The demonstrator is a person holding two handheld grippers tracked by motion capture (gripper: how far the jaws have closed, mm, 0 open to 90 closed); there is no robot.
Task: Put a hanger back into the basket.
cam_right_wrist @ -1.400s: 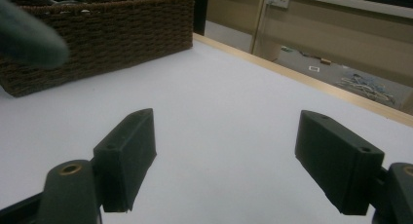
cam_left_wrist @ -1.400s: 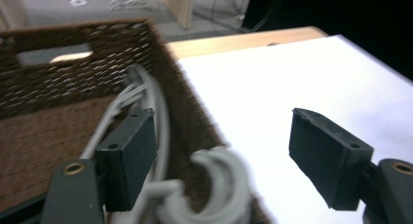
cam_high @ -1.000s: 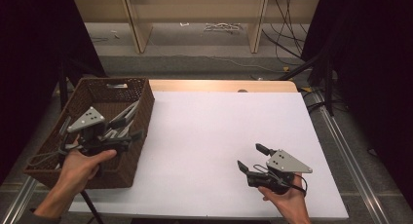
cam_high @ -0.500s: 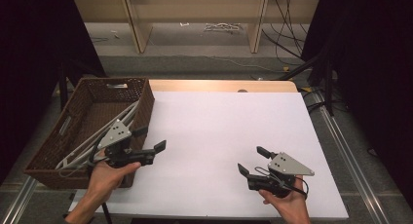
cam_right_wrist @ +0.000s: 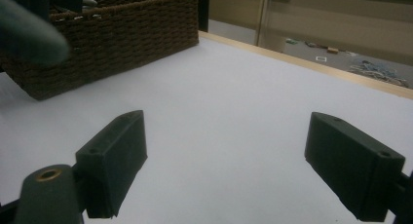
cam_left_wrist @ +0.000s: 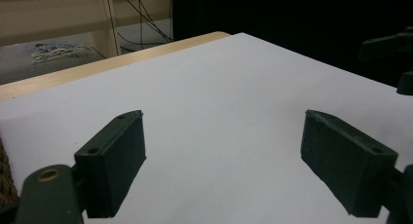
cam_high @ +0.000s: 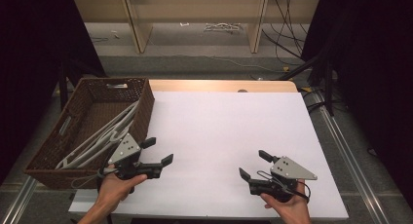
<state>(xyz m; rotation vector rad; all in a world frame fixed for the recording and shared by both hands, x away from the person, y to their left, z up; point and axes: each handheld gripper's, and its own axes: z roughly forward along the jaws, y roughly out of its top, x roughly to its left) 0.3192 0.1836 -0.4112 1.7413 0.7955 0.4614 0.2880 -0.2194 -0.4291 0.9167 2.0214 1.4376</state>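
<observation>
Between your two grippers the white table top (cam_high: 224, 136) lies bare, so either hand can cross it freely toward the wooden far edge (cam_high: 219, 85). On your left the brown wicker basket (cam_high: 141, 112) stands as the one obstacle: its near wall rises just beside your left gripper (cam_high: 158, 151), and grey hangers (cam_high: 104, 136) lie slanted inside it, reaching up to the rim. Your right gripper (cam_high: 253, 165) has open surface ahead and to both sides.

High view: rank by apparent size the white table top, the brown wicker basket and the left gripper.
1. white table top
2. brown wicker basket, with grey hangers inside
3. left gripper, jaws open, empty, just opened wider
</observation>
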